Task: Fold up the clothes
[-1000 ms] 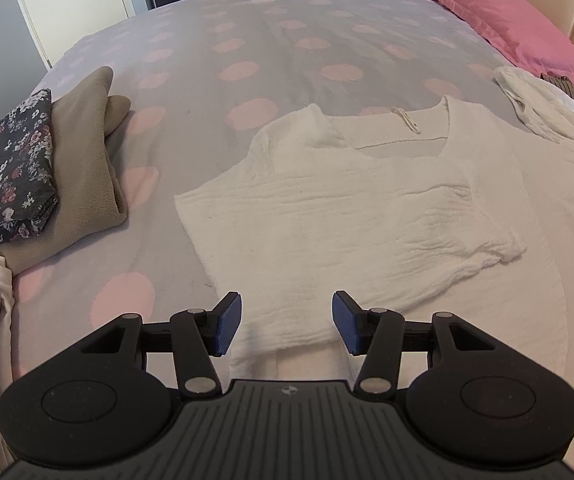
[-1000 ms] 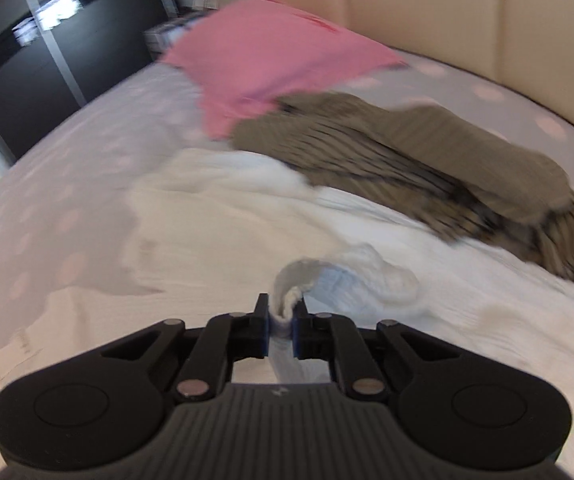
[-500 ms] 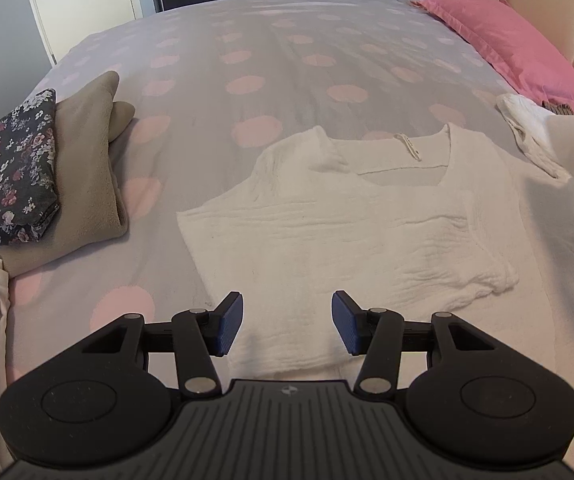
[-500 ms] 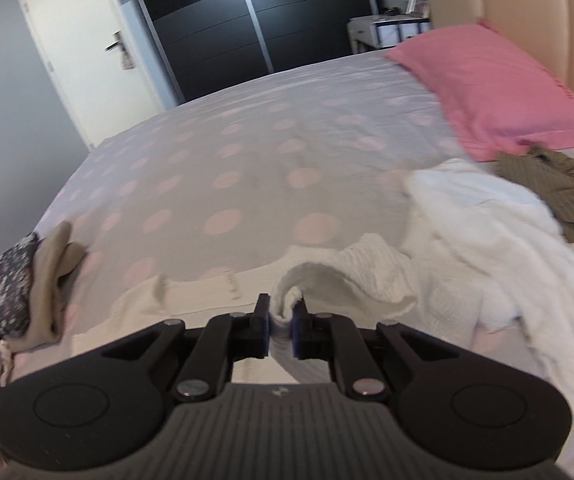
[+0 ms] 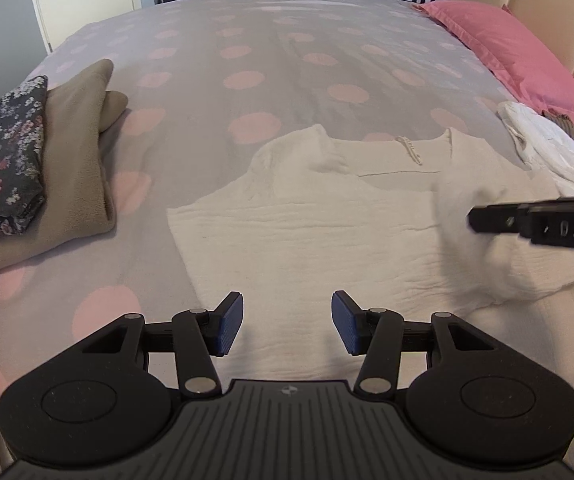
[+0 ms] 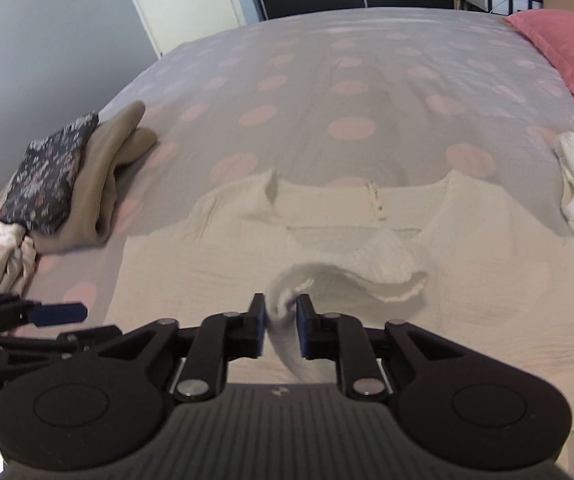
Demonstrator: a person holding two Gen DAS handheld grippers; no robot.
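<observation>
My right gripper (image 6: 281,320) is pinched shut on a sleeve edge of the white top (image 5: 327,240), which lies spread across the lower middle of the frame on the bed (image 5: 287,60), while my left gripper (image 5: 287,322) hangs wide open and empty over its hem. At the left edge a floral garment (image 5: 3,160) and a tan one (image 5: 75,168) sit folded in a stack. Unfolded clothes (image 5: 547,148) wait at the right, so I judge the folding partway through.

One white top (image 5: 327,232), one pink pillow (image 5: 519,52), two grippers, and three folded garments stacked (image 5: 71,152).
</observation>
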